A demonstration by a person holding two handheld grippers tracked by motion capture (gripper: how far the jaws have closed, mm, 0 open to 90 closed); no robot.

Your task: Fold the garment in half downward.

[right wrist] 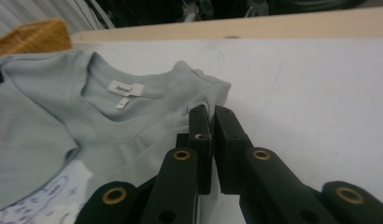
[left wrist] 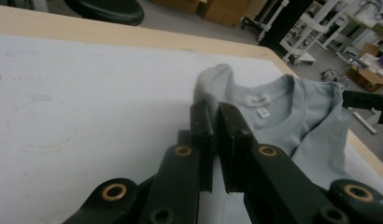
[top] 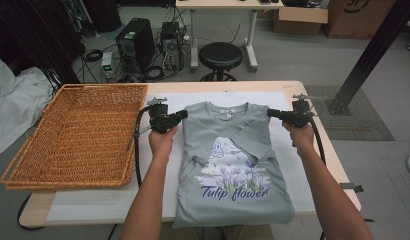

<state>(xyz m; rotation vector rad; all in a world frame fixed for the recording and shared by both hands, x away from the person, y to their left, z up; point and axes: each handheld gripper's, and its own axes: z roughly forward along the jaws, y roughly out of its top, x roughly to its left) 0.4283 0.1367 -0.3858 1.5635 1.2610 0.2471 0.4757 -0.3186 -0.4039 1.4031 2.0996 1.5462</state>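
Note:
A grey-green T-shirt (top: 228, 145) printed "Tulip flower" lies face up on a white mat (top: 88, 204), both sleeves folded in over its chest. My left gripper (top: 184, 114) is shut on the shirt's left shoulder, where the cloth bunches up just past the jaw tips (left wrist: 214, 108). At the opposite shoulder my right gripper (top: 269, 113) is shut on the shirt's corner (right wrist: 210, 112). The collar and its white label (right wrist: 125, 88) sit between the two grippers. A hand holds each gripper from the near side.
A large woven wicker basket (top: 78, 135) stands empty at the left of the table, close to my left gripper. The wooden table edge (top: 343, 165) runs along the right. Behind the table are a black stool (top: 220, 55) and computer towers (top: 138, 42).

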